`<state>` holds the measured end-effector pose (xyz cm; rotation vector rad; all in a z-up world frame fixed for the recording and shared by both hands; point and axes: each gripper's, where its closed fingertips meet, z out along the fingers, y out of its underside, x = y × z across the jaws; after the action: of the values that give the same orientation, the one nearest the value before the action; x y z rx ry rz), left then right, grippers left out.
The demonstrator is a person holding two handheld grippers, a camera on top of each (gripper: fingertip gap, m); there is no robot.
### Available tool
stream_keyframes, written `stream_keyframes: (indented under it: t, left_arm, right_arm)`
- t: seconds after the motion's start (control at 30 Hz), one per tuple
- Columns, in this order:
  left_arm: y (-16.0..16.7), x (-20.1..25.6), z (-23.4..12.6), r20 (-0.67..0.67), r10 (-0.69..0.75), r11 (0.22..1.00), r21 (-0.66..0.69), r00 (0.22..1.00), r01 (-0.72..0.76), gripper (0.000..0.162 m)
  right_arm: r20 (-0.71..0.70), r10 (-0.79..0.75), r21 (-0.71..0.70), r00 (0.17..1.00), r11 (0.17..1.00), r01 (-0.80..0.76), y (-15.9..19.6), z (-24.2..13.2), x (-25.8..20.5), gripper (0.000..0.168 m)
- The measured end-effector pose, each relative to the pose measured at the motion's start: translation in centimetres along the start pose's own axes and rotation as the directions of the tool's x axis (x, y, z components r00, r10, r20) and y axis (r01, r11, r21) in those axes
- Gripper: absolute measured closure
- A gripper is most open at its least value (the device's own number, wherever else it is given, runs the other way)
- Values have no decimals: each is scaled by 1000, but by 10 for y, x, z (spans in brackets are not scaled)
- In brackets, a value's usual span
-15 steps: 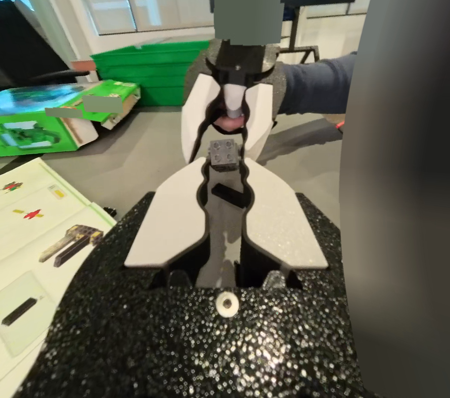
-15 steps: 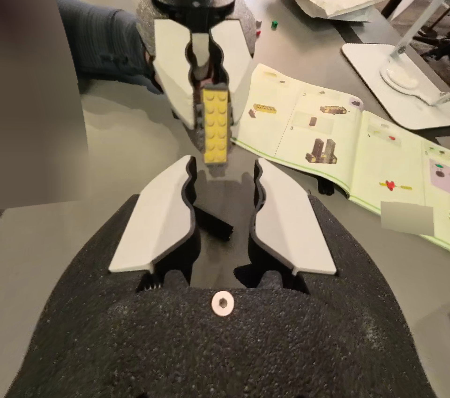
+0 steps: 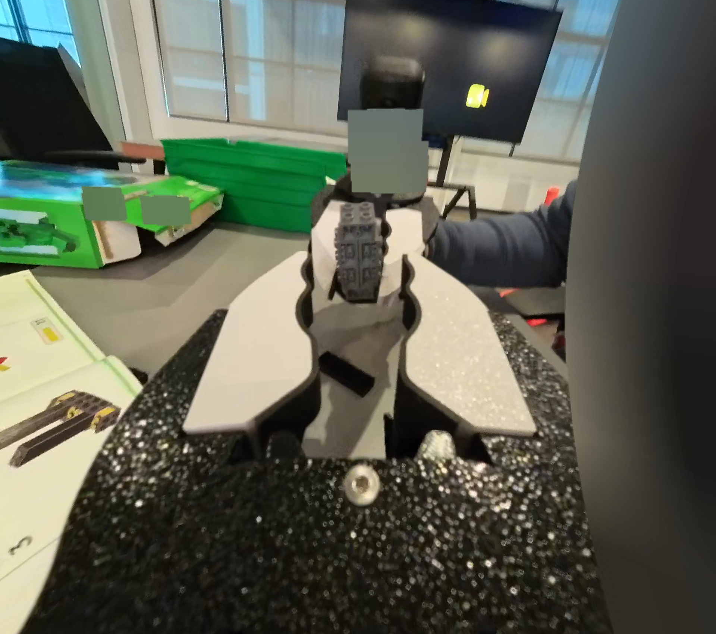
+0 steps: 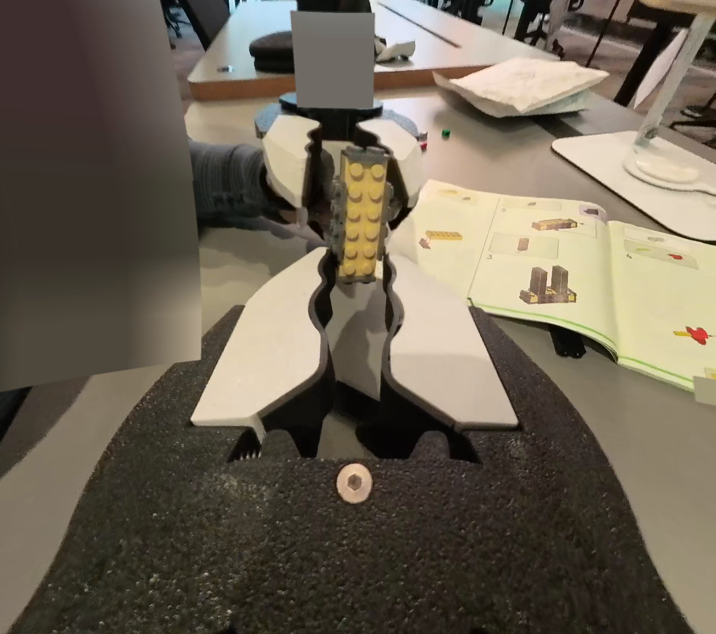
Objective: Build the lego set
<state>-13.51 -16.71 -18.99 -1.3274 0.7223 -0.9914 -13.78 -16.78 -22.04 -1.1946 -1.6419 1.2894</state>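
A lego assembly (image 4: pixel 362 220), a yellow studded plate on grey bricks, is held in the air between the two grippers, which face each other. In the left wrist view its grey underside (image 3: pixel 358 251) shows. My right gripper (image 4: pixel 354 258) is shut on its near end. My left gripper (image 3: pixel 355 262) is open, with gaps on both sides of the assembly. A loose black brick (image 3: pixel 345 373) lies on the grey table (image 3: pixel 193 274) below the left gripper.
An open instruction booklet (image 4: pixel 561 266) lies to the right, with a black piece (image 4: pixel 567 346) at its edge. There is a green box (image 3: pixel 46 227) and a green bin (image 3: pixel 263 181) behind. A white lamp base (image 4: pixel 639 165), a paper bag (image 4: pixel 519 84) and a small green piece (image 4: pixel 446 132) lie farther off. My left and right fingertips are right by each other.
The right gripper has closed on the assembly and the left gripper has opened. Both grippers have tilted up, so the assembly stands higher against the background.
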Motion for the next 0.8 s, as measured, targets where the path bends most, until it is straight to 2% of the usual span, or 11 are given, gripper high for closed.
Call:
stream_keyframes:
  t: [0.07,0.17,0.33,0.47,0.57,0.63,0.67,0.73,0.8]
  left_arm:
    - [-7,1,1,0,-17,999,51,1000,17,119]
    - [-7,4,5,10,8,999,49,1000,-9,119]
    - [-12,9,8,26,53,995,80,998,-55,123]
    - [-8,8,10,47,78,995,52,996,-80,126]
    - [-9,10,10,38,90,994,62,995,-93,138]
    - [-9,10,10,48,104,993,56,993,-107,138]
    - [-9,9,10,54,109,992,50,993,-112,138]
    - [-9,4,6,80,118,992,41,990,-122,138]
    - [-12,-4,-1,111,110,992,50,988,-117,138]
  right_arm:
    - [10,-17,50,1000,999,16,-6,0,-3,146]
    - [3,-60,92,998,994,60,-11,2,-6,146]
    - [-14,-110,112,994,988,111,-12,5,-9,146]
    - [-32,-123,116,992,985,126,-13,5,-8,146]
    - [-35,-126,111,991,985,129,-13,6,-8,146]
    - [-39,-122,113,992,986,125,-13,7,-7,146]
    - [-47,-121,116,991,985,126,-13,6,-7,144]
    - [-66,-127,105,990,985,134,-12,1,-4,126]
    - [-69,-130,-6,989,992,130,5,-9,4,124]
